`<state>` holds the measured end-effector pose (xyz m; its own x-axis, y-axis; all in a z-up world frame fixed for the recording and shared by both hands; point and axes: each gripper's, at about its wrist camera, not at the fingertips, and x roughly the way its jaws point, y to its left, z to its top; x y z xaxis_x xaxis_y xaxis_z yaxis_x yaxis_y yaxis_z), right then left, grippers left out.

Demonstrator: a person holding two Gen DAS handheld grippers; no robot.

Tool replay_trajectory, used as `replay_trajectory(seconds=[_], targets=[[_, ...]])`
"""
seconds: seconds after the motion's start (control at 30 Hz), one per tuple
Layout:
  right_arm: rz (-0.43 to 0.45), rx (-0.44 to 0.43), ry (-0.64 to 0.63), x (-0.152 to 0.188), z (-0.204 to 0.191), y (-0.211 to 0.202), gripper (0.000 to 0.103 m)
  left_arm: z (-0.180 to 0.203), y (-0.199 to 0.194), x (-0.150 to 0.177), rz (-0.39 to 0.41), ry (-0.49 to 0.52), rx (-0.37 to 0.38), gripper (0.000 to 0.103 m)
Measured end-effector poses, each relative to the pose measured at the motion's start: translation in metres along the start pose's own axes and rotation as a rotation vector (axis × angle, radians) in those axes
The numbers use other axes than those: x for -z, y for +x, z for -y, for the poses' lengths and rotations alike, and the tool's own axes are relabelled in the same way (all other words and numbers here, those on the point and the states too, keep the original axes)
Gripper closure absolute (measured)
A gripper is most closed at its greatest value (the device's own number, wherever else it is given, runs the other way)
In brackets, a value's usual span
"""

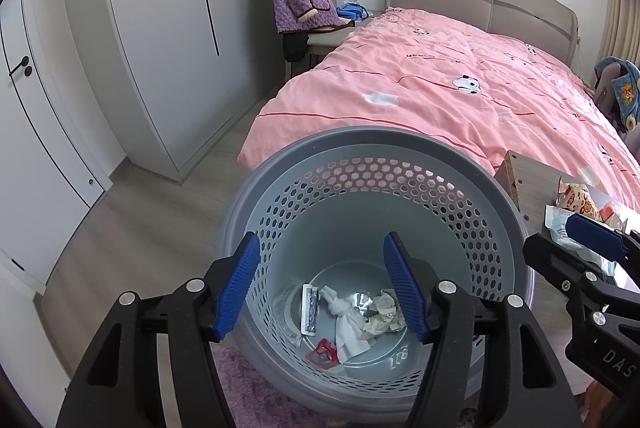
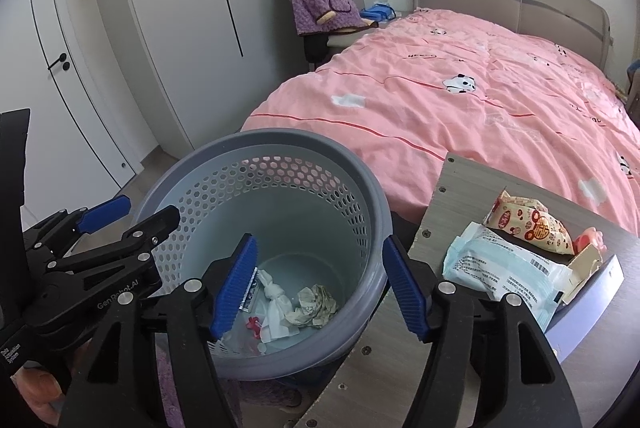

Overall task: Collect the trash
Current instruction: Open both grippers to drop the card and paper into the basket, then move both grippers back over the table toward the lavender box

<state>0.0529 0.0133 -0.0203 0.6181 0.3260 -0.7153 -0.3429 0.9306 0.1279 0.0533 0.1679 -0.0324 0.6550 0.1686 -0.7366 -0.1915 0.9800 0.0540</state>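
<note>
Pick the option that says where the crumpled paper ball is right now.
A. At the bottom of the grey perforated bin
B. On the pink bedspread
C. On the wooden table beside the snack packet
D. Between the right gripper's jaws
A: the crumpled paper ball lies on the floor of the grey bin, next to a knotted white tissue, and nothing sits between either gripper's jaws.

Soft even daylight on both my wrist views, brightest by the curtains (image 1: 618,12) at far right, faint shadows only, mild glare on the wardrobe (image 1: 168,28), heavy fisheye bending with black vignette corners, focus sharp, no motion blur.
</note>
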Motion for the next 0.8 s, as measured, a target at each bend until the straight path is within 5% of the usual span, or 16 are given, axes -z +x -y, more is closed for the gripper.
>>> replay_trajectory(seconds=[0.8], targets=[[0.048,0.146,0.13,0.04,0.059,-0.06,0.032,0.042,-0.037,0.015,0.027,0.069,0.096,0.033]])
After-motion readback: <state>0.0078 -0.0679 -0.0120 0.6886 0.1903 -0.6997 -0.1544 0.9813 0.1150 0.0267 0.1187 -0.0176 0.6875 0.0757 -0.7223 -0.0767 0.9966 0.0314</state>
